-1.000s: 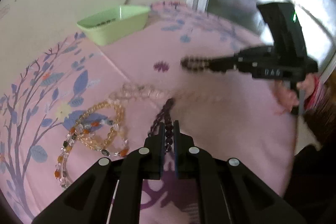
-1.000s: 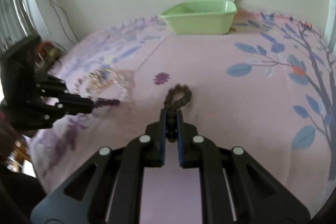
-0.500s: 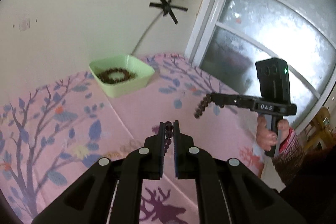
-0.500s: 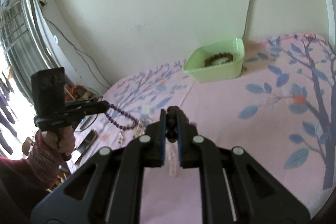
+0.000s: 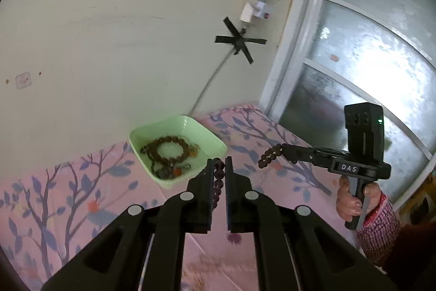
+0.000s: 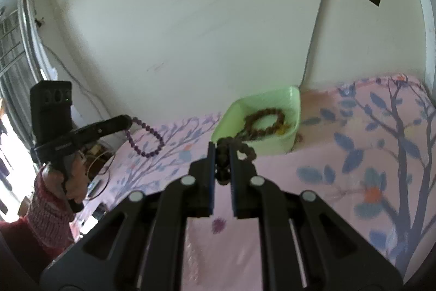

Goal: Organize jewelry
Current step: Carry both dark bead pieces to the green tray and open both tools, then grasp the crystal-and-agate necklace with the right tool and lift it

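Both grippers are up in the air over the pink flowered cloth [image 5: 81, 198], tilted a bit downward toward the far wall. The left gripper [image 5: 219, 168] is clamped on a purple bead bracelet [image 6: 144, 139], which dangles in a loop off its tip in the right wrist view. The right gripper [image 6: 222, 154] is pinching a brown bead bracelet [image 6: 246, 150] right between its fingertips, with a few beads hanging off to the side. The green tray [image 5: 174, 124] sits at the cloth's far edge by the wall, holding more brown beads [image 5: 170, 147].

A home room is indicated by a floral pink cloth [image 5: 68, 182], frosted window [image 5: 368, 59] and taped wall cable [image 5: 212, 78].
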Action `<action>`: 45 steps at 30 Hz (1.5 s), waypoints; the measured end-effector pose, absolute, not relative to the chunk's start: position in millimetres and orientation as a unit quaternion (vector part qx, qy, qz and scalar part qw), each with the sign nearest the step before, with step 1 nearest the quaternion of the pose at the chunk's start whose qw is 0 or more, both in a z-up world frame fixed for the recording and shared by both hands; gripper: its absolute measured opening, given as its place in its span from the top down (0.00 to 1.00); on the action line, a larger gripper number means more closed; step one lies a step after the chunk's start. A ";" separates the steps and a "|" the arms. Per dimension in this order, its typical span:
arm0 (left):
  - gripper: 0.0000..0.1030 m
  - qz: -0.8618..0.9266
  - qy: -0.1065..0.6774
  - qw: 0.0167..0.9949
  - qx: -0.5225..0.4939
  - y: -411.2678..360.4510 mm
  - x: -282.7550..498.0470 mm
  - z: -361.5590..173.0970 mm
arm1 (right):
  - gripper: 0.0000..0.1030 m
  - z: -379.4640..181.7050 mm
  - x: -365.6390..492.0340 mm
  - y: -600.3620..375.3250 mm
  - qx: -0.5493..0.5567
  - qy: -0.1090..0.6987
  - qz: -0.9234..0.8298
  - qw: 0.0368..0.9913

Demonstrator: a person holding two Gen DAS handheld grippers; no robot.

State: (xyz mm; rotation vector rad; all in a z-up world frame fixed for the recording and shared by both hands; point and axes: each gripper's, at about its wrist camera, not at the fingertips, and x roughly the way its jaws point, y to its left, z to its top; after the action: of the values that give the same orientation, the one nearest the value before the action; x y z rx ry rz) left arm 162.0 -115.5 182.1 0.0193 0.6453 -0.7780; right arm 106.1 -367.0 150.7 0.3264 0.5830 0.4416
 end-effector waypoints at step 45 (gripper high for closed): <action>1.00 -0.210 0.361 0.907 0.044 -84.8 156.2 112.7 | 0.61 98.9 125.3 -277.8 0.000 0.340 0.129 0.931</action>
State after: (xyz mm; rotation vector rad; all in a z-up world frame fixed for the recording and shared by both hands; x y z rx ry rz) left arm 156.2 -84.8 112.7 0.0918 0.7458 -0.4332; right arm 125.3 -277.8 98.9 0.0006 0.6967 0.2644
